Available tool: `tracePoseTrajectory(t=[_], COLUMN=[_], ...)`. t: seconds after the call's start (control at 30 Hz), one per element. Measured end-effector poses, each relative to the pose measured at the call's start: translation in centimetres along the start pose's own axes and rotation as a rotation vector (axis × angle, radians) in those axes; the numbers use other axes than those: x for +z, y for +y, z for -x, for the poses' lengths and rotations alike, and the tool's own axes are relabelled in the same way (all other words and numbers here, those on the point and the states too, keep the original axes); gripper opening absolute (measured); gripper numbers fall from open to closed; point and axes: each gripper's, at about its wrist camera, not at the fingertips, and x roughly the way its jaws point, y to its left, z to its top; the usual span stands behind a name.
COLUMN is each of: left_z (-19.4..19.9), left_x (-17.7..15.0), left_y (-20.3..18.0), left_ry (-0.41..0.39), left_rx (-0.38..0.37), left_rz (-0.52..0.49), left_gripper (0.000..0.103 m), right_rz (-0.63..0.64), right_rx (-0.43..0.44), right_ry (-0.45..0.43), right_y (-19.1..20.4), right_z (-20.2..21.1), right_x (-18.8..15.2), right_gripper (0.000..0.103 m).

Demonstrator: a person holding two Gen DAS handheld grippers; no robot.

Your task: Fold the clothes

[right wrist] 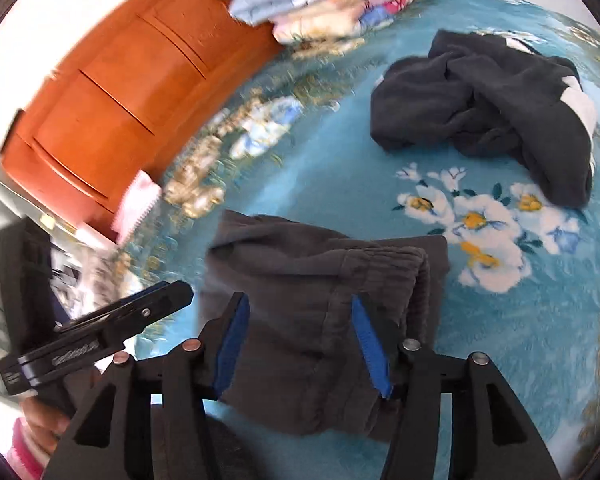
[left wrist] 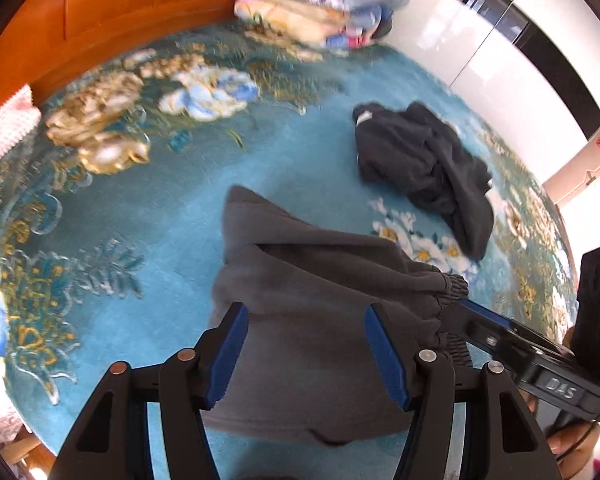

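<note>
Grey sweatpants point(left wrist: 300, 304) lie folded on the blue flowered bedspread point(left wrist: 160, 220), with the elastic waistband at the right. They also show in the right wrist view point(right wrist: 312, 288). My left gripper point(left wrist: 306, 316) is open, its blue-padded jaws spread over the grey cloth. My right gripper point(right wrist: 300, 312) is open too, its jaws spread over the waistband end. In the left wrist view the right gripper reaches in from the right, its tip at the waistband point(left wrist: 466, 304). The left gripper also shows side-on at the left of the right wrist view point(right wrist: 180, 294).
A crumpled black garment point(left wrist: 428, 164) lies farther back on the bedspread, also in the right wrist view point(right wrist: 488, 108). A stack of folded blankets point(left wrist: 316, 4) sits by the orange wooden headboard point(left wrist: 112, 20). White wardrobe doors point(left wrist: 500, 48) stand at the right.
</note>
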Motion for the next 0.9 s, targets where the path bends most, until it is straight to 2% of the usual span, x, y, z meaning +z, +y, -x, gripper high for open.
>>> tracePoseTrajectory(t=[0.1, 0.23, 0.33, 0.43, 0.53, 0.63, 0.8, 0.9], left_z=[-3.2, -5.9, -6.6, -5.6, -3.4, -1.8, -2.7, -4.0], left_x=[0.8, 1.1, 0.9, 0.5, -0.3, -1.6, -2.5, -2.4], left_y=[0.7, 1.6, 1.8, 1.7, 1.6, 1.3, 1.0, 1.1], left_ry=[0.095, 0.174, 0.188, 0.166, 0.124, 0.117, 0.186, 0.256], left_rx=[-0.002, 0.007, 0.015, 0.004, -0.031, -0.036, -0.019, 0.003], left_rz=[0.058, 0.122, 0.135, 0.132, 0.124, 0.086, 0.071, 0.076], left_gripper=[0.065, 0.065, 0.065, 0.065, 0.065, 0.065, 0.065, 0.065], right_rz=[-0.036, -0.09, -0.099, -0.096, -0.102, -0.079, -0.048, -0.064], right_rx=[-0.02, -0.024, -0.014, -0.009, 0.005, 0.041, 0.07, 0.034], right_ry=[0.043, 0.102, 0.097, 0.097, 0.063, 0.005, -0.013, 0.049], right_y=[-1.3, -2.8, -3.1, -3.0, -2.3, -1.0, 0.9, 0.4], right_z=[-2.1, -4.6, -5.2, -4.7, -2.6, 0.1, 2.2, 0.5], right_x=[0.6, 0.8, 0.7, 0.5, 0.4, -0.4, -3.2, -4.7], right_gripper=[0.055, 0.055, 0.055, 0.055, 0.055, 0.055, 0.055, 0.055])
